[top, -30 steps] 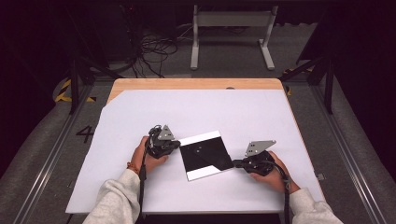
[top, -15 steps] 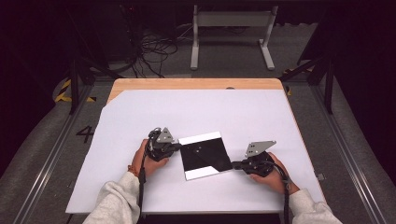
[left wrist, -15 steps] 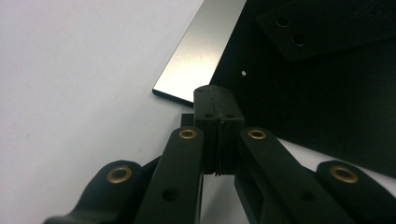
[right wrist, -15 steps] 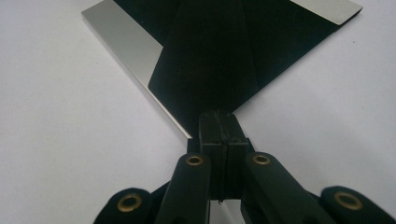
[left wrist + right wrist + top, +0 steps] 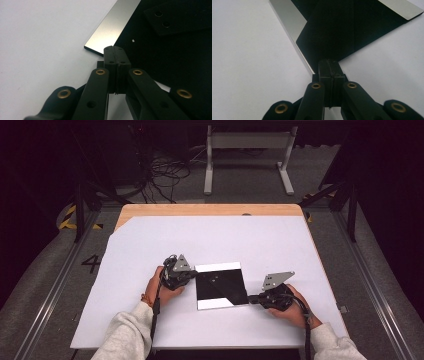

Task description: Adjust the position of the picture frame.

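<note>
We see the flat square mirror-like plate (image 5: 221,285) at centre frame; our left gripper (image 5: 186,276) and right gripper (image 5: 253,299) touch opposite edges, jaws pressed together.

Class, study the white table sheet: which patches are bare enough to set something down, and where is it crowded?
The white sheet lies bare between the wooden table edge and the black square plate, and along its left and right margins. It is crowded at the near middle, where the left claw and right claw flank the plate.
</note>
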